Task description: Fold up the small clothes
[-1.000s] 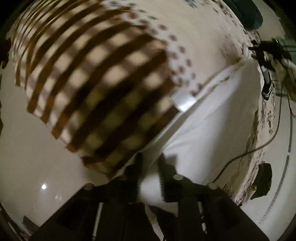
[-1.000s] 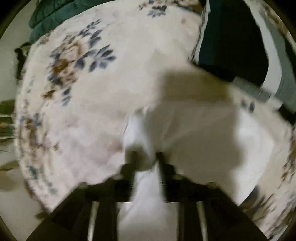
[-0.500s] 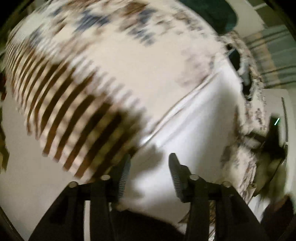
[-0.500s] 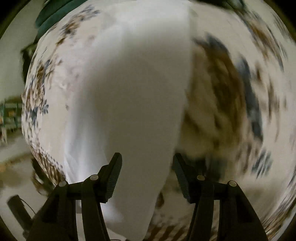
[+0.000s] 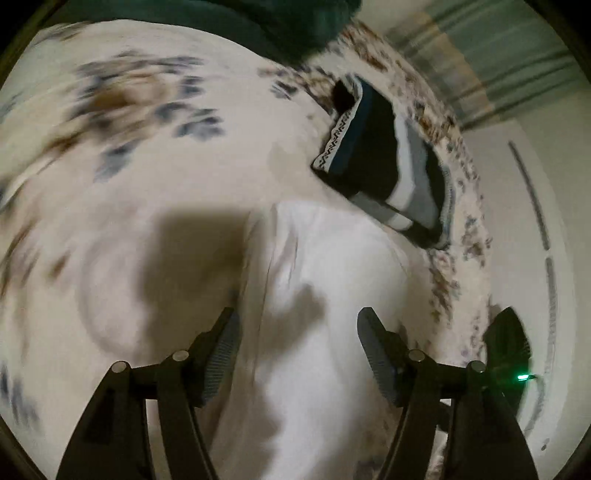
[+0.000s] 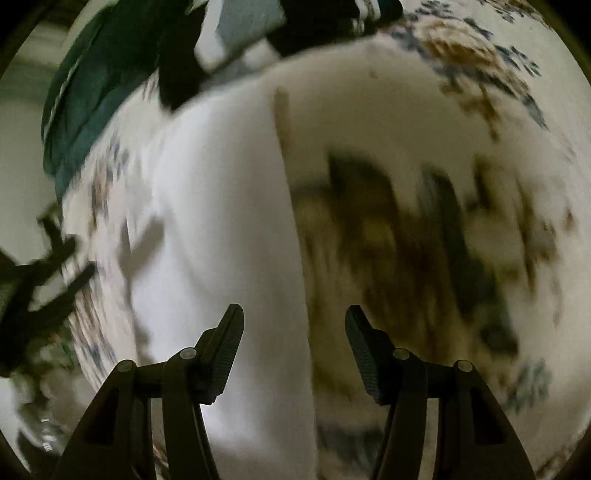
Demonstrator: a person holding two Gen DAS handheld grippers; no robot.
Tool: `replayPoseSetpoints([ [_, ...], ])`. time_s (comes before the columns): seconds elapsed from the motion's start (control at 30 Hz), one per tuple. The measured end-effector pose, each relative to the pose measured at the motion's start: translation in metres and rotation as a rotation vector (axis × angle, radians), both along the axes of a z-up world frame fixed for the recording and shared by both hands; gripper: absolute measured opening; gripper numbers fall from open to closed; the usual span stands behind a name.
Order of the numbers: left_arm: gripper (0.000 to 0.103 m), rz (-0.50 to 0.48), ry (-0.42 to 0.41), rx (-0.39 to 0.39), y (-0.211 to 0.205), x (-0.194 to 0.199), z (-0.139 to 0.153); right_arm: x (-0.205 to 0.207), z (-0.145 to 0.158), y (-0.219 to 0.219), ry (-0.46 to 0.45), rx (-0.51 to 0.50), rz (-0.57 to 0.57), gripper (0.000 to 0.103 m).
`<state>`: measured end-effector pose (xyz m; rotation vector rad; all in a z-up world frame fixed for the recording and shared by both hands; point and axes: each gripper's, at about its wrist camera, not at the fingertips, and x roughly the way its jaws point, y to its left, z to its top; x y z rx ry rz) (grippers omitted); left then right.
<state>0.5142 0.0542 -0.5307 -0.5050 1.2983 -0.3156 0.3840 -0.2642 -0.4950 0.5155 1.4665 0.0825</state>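
Note:
A white garment (image 5: 325, 295) lies flat on a floral bedspread (image 5: 147, 155). My left gripper (image 5: 297, 325) is open and empty just above the garment, its fingers straddling the cloth. In the right wrist view the same white garment (image 6: 221, 229) runs as a long strip under my right gripper (image 6: 293, 321), which is open and empty over the garment's right edge. Both views are motion-blurred.
A folded black, white and grey garment (image 5: 384, 173) lies beyond the white one near the bed's right edge; it also shows in the right wrist view (image 6: 240, 33). A dark green blanket (image 6: 96, 88) lies at the back. The left gripper's dark shape (image 6: 37, 280) shows at the left.
Both grippers let go of the white garment and opened wide. The cloth dropped flat on the bedspread. The left camera swung away from the striped area toward the folded dark garment.

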Motion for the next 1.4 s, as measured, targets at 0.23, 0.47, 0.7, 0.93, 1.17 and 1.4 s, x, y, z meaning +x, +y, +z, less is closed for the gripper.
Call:
replayPoseSetpoints([
  [0.23,0.002,-0.130,-0.033,0.044,-0.020,0.052,-0.023,0.107,-0.031,-0.010,-0.052,0.091,-0.133,0.049],
  [0.47,0.002,-0.076,0.021,-0.083,0.015,0.059,-0.049,0.143,-0.047,-0.011,-0.064,0.095,-0.122,0.006],
  [0.7,0.060,-0.057,0.043,-0.251,0.028,0.058,-0.045,0.144,-0.055,-0.024,-0.011,0.201,-0.106,0.057],
  [0.93,0.066,-0.079,0.093,-0.292,0.018,0.071,-0.071,0.157,-0.083,-0.022,0.017,0.344,-0.061,0.065],
  [1.17,0.061,-0.106,0.047,-0.233,0.006,0.078,-0.058,0.170,-0.093,-0.008,-0.027,0.433,-0.039,0.042],
  [1.4,0.019,-0.131,0.049,-0.173,0.011,0.075,-0.058,0.173,-0.093,0.006,-0.004,0.417,-0.016,0.042],
])
